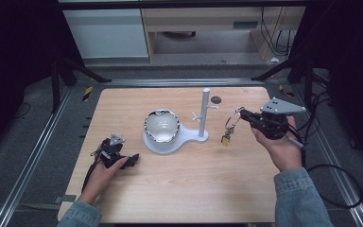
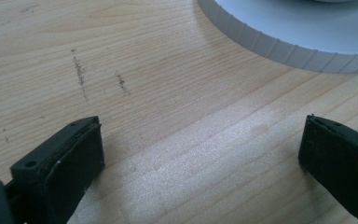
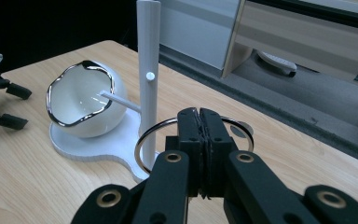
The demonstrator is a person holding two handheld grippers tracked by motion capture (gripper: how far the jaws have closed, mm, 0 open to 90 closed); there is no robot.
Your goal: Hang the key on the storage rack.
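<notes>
Dark surroundings and floor rails frame a pale wooden worktop [image 1: 179, 189], bare apart from one white stand [image 1: 203, 113] whose base carries a white bowl [image 1: 161, 126] with a wavy silver rim. Right gripper [image 1: 242, 115] is held above the worktop just right of the stand's post; its fingers [image 3: 200, 140] are clamped shut on a metal key ring [image 1: 233, 118], from which a small yellow tag [image 1: 226, 138] hangs free. In the right gripper view the ring [image 3: 145, 135] sits close beside the post [image 3: 148, 70], below a thin peg [image 3: 116, 100] that juts sideways. Left gripper [image 1: 131, 161] rests low near the worktop's left side, fingers [image 2: 70, 168] spread wide with nothing between them, the stand's ribbed base edge [image 2: 279, 46] ahead. Step judged: carrying the ring to hang on a peg. Next move likely calls for lifting the ring to peg height and threading it over the tip without knocking the post. Open room right and front of the stand; bowl crowds the left side.
</notes>
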